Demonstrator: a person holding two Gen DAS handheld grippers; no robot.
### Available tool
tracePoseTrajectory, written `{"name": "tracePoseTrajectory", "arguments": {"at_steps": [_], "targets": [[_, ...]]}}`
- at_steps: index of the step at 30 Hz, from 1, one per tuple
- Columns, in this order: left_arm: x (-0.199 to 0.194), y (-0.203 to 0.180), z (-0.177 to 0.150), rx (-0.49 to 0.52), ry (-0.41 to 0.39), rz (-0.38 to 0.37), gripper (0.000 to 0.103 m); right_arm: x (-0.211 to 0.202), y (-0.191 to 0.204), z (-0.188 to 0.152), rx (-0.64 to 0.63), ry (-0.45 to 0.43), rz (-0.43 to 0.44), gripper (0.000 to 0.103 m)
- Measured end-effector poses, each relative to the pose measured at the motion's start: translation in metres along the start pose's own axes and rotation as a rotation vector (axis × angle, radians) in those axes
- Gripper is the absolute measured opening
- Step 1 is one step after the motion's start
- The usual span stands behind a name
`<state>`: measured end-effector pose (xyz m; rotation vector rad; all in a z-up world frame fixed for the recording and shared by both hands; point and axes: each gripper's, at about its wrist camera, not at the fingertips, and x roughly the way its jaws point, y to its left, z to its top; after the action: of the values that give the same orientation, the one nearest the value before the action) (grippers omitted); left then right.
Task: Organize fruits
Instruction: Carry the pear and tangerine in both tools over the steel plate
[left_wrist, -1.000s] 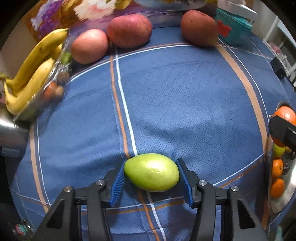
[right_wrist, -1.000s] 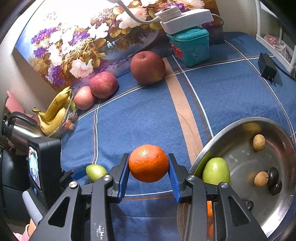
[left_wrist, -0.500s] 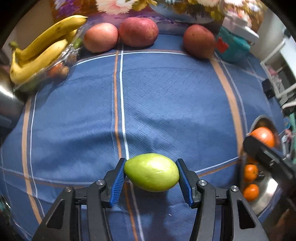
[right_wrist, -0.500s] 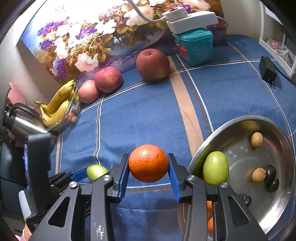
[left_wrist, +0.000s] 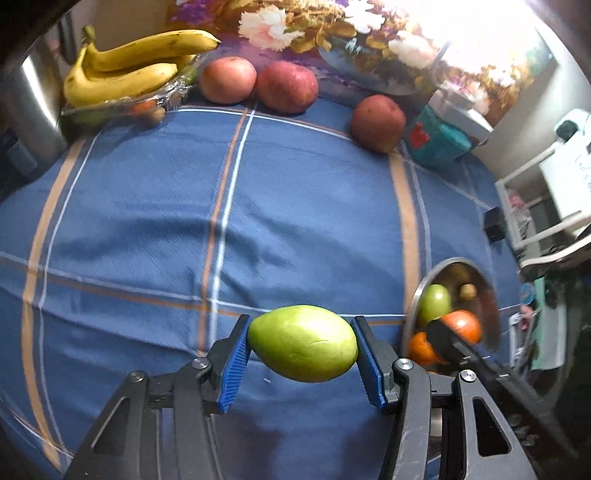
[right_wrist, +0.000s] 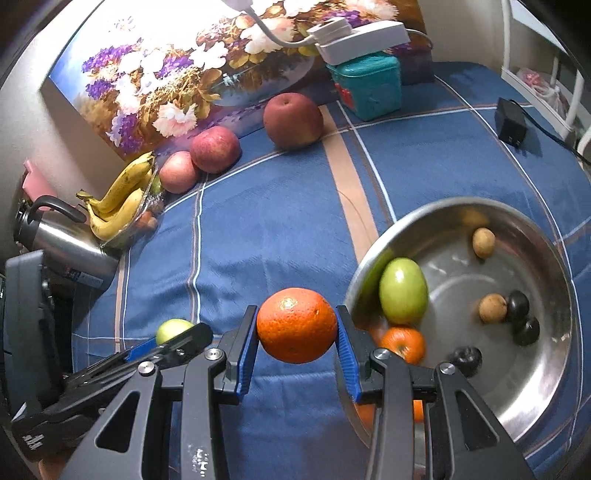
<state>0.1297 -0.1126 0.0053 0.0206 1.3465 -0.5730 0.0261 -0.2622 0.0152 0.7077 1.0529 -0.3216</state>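
Far left of the blue plaid cloth (right_wrist: 280, 229): steel kettle (right_wrist: 62, 240), then bananas (right_wrist: 118, 199) on a wrapped tray, two red apples (right_wrist: 214, 147) touching each other, and a third apple (right_wrist: 293, 120) apart, near the teal box (right_wrist: 367, 86). Left gripper (left_wrist: 301, 354): blue pads pressed on both ends of a green oval fruit (left_wrist: 303, 343), carried clear of the cloth. Right gripper (right_wrist: 297, 328): jaws clamped on an orange (right_wrist: 297, 325), also off the cloth, just left of the steel bowl (right_wrist: 546, 280). Bowl holds another green fruit (right_wrist: 403, 290), small oranges (right_wrist: 402, 343), two tan round items and several dark ones. Risks, as judged: the green fruit is held end to end on its tapering tips, so the pads bear on sloped skin; a quick wrist turn could squeeze it out forward. The two grippers sit close side by side near the bowl rim; both heading in together could knock fingers. An orange released from height onto the sloped steel wall may roll, strike the fruit already there, or ride up over the rim onto the cloth.
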Motion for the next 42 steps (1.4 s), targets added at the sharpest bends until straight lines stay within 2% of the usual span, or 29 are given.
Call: {"name": "tracePoseTrajectory", "arguments": {"at_steps": [8, 12, 23, 32, 38, 42], "targets": [[-0.012, -0.016, -0.035, -0.106, -0.062, -0.074, 0.057, -0.010, -0.028, -0.020, 0.013, 0.026, -0.071, 0.042], [-0.007, -0.041, -0.047, -0.081, -0.069, -0.082, 0.057, -0.014, -0.049, -0.033, 0.030, 0.053, -0.119, 0.042], [0.030, -0.101, -0.062, 0.045, -0.013, -0.089, 0.057, -0.023, -0.109, -0.062, 0.061, 0.084, -0.233, 0.042], [0.047, -0.117, -0.062, 0.094, 0.004, -0.057, 0.057, -0.014, -0.140, -0.071, 0.115, 0.137, -0.229, 0.042], [0.046, -0.111, -0.063, 0.081, 0.014, -0.051, 0.058, -0.010, -0.140, -0.071, 0.113, 0.140, -0.241, 0.042], [0.041, -0.108, -0.064, 0.073, 0.006, -0.077, 0.061, -0.007, -0.137, -0.075, 0.117, 0.128, -0.232, 0.042]]}}
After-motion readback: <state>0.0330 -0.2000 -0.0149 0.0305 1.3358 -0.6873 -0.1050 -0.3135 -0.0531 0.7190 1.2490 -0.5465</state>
